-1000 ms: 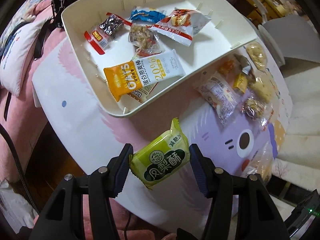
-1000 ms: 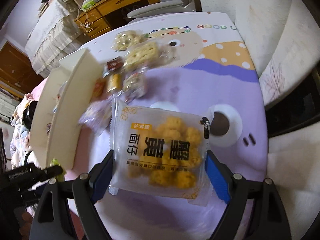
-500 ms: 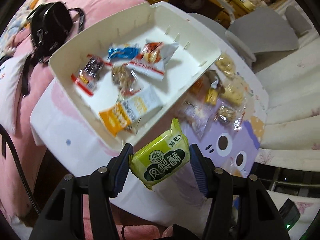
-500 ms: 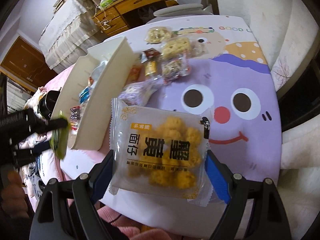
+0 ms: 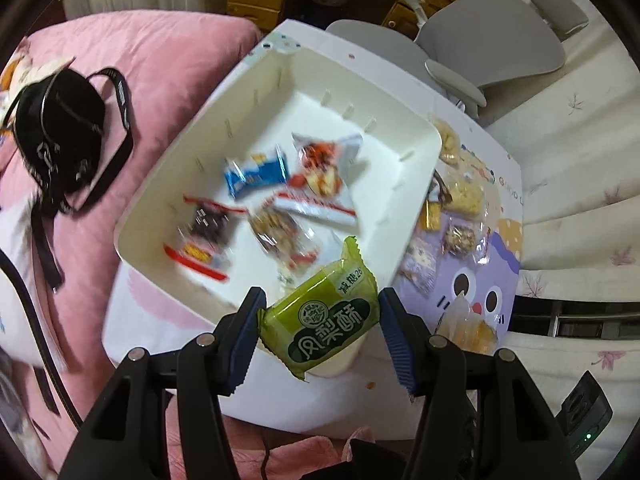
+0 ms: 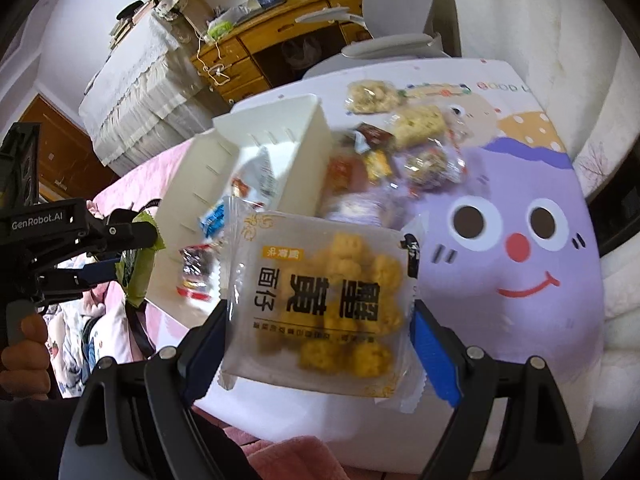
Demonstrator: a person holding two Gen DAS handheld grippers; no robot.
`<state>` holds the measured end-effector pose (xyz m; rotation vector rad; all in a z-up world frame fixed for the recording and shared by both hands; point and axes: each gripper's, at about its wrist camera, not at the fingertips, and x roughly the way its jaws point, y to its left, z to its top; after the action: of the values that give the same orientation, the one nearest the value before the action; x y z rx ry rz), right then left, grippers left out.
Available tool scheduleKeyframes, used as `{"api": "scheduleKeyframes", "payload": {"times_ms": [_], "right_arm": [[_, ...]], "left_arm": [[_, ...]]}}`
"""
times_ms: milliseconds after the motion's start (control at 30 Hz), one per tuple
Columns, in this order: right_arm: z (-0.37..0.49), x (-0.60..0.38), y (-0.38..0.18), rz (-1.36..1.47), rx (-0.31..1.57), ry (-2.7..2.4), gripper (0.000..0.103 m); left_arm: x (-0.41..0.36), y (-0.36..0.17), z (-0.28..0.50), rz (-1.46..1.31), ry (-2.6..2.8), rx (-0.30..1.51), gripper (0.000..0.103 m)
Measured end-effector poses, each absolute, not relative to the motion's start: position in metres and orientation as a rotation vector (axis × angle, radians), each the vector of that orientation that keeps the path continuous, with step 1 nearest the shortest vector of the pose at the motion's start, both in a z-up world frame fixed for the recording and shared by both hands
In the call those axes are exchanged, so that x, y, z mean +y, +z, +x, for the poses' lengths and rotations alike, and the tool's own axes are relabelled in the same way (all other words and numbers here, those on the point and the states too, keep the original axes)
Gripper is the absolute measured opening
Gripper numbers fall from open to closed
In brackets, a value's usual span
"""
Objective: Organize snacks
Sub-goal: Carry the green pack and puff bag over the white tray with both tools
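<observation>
Left gripper (image 5: pixel 320 320): clamps green packet (image 5: pixel 320 322) by its short ends, above near corner of white bin (image 5: pixel 168 184)
Green packet axis: long axis across the jaws, tilted up to the right
Right gripper (image 6: pixel 320 320): spread wide, grips clear biscuit pack (image 6: pixel 320 304), long axis across the jaws
Right view only: hand (image 6: pixel 20 352) on left gripper's handle
Left view only: black bag (image 5: pixel 60 136) on pink bedding
</observation>
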<state>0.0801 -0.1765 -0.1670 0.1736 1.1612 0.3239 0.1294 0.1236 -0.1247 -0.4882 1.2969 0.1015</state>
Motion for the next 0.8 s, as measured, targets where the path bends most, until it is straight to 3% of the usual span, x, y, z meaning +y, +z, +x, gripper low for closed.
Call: {"api": "scheduleKeyframes", "payload": {"times_ms": [467, 800], "right_arm": [[0.077, -0.077, -0.157, 0.195, 1.053, 0.291, 0.087], [0.074, -0.019, -0.151, 0.143, 1.009, 0.310, 0.089]], "left_arm": [[0.197, -0.115, 0.158, -0.230, -0.143, 1.302, 0.057], [0.228, -0.118, 0.164, -0.193, -0.251, 1.321, 0.059]]}}
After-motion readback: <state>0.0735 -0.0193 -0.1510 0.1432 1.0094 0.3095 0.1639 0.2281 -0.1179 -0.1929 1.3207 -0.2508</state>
